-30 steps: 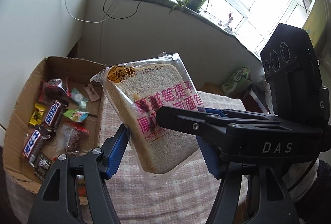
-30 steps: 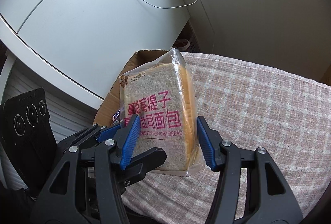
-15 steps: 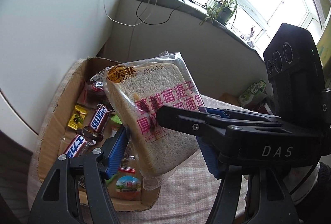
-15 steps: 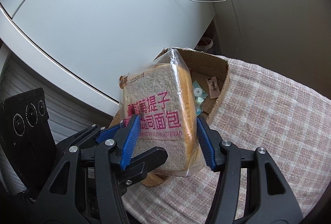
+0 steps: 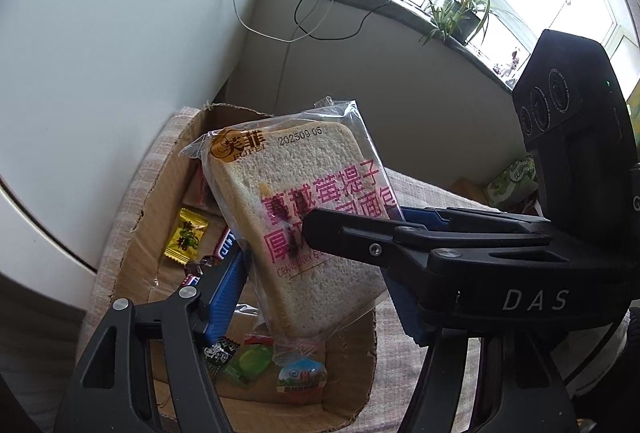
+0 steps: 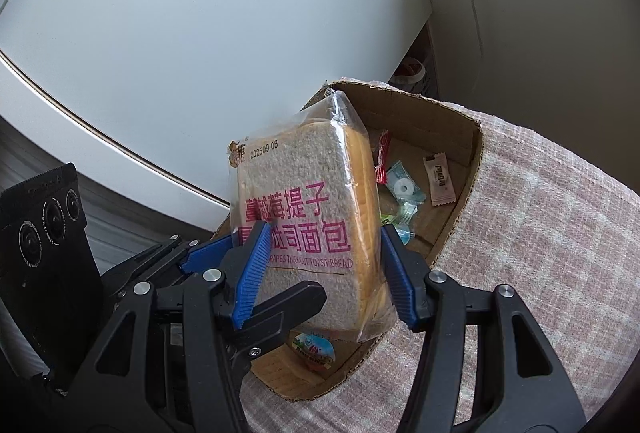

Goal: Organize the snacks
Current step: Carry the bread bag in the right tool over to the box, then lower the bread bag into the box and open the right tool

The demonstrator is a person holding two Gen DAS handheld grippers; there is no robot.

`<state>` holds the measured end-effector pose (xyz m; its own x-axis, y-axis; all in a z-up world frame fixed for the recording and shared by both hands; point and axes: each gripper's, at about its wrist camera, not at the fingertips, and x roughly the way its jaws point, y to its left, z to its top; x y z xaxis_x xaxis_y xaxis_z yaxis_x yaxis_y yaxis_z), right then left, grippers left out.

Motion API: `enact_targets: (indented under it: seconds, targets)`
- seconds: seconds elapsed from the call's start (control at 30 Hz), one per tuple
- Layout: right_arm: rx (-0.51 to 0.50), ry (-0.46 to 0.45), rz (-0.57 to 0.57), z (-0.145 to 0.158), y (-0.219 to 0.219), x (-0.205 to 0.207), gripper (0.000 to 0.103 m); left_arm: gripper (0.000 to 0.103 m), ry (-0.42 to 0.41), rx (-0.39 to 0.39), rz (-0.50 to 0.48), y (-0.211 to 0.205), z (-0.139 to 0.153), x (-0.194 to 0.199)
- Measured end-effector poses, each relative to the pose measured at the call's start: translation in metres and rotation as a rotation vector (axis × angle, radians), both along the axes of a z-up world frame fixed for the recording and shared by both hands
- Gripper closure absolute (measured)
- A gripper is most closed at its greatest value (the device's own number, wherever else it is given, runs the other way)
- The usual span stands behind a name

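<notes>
A clear bag of sliced bread point(image 5: 304, 209) with pink lettering is held upright in the air over an open cardboard box point(image 5: 156, 193). My left gripper point(image 5: 316, 281) and my right gripper point(image 6: 324, 265) are both shut on the bread bag point(image 6: 308, 217), each gripping its lower part from a different side. The box point(image 6: 464, 201) holds several small wrapped snacks: a yellow candy point(image 5: 186, 237), a green jelly cup point(image 5: 250, 359), a round-lidded cup point(image 5: 302, 379) and a brown sachet point(image 6: 439, 181).
The box sits on a checked pink-and-white cloth point(image 6: 540, 233) next to a white appliance point(image 6: 180, 33). A windowsill point(image 5: 384, 1) with cables and a potted plant point(image 5: 460, 13) runs along the back wall. A green box point(image 5: 512, 181) lies at the far right.
Both grippers have carried the bread bag leftward from above the cloth to above the open box. The grip on the bag is unchanged.
</notes>
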<state>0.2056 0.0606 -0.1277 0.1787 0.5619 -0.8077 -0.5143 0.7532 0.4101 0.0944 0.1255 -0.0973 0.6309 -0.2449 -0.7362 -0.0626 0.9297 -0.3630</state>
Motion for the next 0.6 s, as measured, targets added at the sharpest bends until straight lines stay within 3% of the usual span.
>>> enact_targets:
  seconds: [0.2, 0.6]
  targets:
    - [-0.032, 0.035, -0.011, -0.014, 0.008, 0.016, 0.045, 0.037, 0.039, 0.026, 0.017, 0.006, -0.014, 0.019]
    - [-0.083, 0.003, 0.006, -0.017, 0.007, 0.021, 0.045, 0.039, 0.064, 0.065, 0.024, 0.01, -0.019, 0.022]
